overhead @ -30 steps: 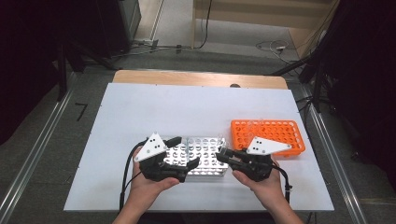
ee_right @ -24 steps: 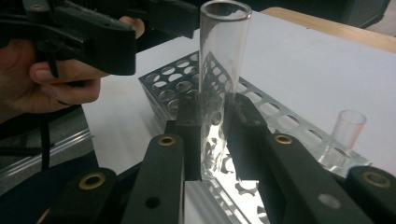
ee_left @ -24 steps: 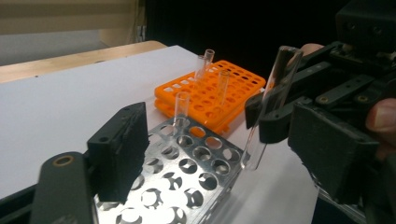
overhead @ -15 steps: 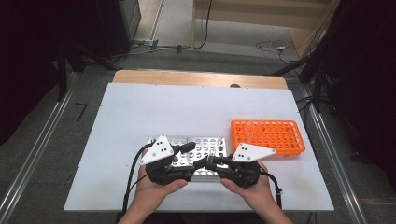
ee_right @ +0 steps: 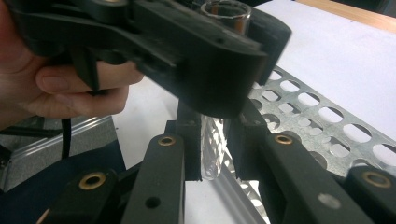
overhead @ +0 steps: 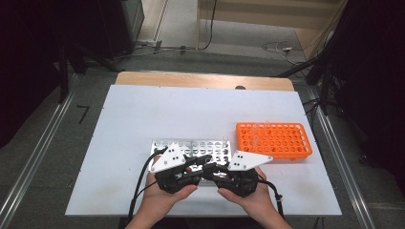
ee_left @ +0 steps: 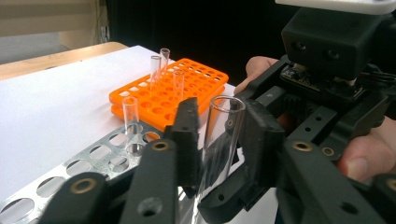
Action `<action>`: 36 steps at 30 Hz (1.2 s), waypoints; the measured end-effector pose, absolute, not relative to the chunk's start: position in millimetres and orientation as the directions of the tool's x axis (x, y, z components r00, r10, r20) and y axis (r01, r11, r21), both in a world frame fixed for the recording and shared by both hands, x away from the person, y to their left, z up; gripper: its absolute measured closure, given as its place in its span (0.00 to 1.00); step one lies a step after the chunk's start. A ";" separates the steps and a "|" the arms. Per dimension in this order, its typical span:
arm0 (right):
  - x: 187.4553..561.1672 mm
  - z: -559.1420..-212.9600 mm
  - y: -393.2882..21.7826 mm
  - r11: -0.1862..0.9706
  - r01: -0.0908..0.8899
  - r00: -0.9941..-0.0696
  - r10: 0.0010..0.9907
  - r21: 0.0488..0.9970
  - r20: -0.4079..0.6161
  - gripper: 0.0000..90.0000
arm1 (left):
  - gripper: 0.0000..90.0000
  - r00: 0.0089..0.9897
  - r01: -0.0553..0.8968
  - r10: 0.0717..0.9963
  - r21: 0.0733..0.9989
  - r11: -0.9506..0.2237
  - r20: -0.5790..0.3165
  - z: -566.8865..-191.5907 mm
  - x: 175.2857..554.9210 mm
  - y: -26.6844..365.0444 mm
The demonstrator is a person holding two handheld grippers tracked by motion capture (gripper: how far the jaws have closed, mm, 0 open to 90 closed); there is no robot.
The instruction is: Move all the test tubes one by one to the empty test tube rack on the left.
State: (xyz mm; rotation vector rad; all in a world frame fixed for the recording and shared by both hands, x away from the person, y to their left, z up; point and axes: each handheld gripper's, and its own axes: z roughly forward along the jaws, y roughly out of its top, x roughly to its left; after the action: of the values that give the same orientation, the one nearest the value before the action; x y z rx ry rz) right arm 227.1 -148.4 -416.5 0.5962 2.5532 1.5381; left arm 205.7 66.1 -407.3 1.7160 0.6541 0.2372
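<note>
Both grippers meet over the front edge of the metal rack (overhead: 191, 147). A clear test tube (ee_left: 219, 140) stands upright between them. My left gripper (ee_left: 217, 135) has just been closing its jaws and now presses on the tube near its open mouth. My right gripper (ee_right: 212, 149) is shut on the tube's (ee_right: 212, 144) rounded lower end. In the high view the left gripper (overhead: 198, 164) and right gripper (overhead: 212, 168) point at each other, tips nearly touching. The orange rack (overhead: 274, 140) lies to the right with a few tubes (ee_left: 161, 70) in it.
One clear tube (ee_left: 130, 116) stands in a hole of the metal rack (ee_left: 93, 158). White table surface (overhead: 191, 109) stretches beyond the racks. A wooden strip (overhead: 200, 80) runs along the far edge. Cables trail from both grippers toward the person.
The right gripper has moved left with the tube until it meets the left gripper. The left gripper's jaws have closed around the tube's top.
</note>
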 end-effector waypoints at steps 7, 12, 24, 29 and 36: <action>227.6 -417.6 -147.9 0.412 0.282 -0.918 0.378 0.867 0.119 0.82 | 0.83 0.819 0.285 0.547 0.950 -0.127 -0.173 -407.7 205.7 66.3; 228.4 -417.7 -148.2 0.406 0.290 -0.918 0.374 0.867 0.131 0.81 | 0.84 0.816 0.280 0.554 0.952 -0.126 -0.167 -407.9 205.6 66.4; 235.8 -418.3 -161.1 0.386 0.269 -0.919 0.377 0.882 0.116 0.42 | 0.84 0.787 0.284 0.593 0.954 -0.100 -0.172 -407.3 209.5 75.1; 242.6 -417.2 -176.5 0.364 0.276 -0.896 0.433 0.890 0.101 0.23 | 0.84 0.779 0.287 0.601 0.954 -0.090 -0.178 -407.8 212.9 77.8; 252.2 -416.9 -209.8 0.328 0.298 -0.857 0.505 0.896 0.100 0.02 | 0.84 0.767 0.298 0.614 0.951 -0.083 -0.187 -408.6 220.5 78.2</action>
State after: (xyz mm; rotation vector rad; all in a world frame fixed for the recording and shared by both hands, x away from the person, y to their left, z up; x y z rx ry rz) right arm 252.2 -209.8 -416.9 0.7347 2.3926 1.5490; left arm 220.5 78.2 -408.6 1.6786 0.7304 0.3057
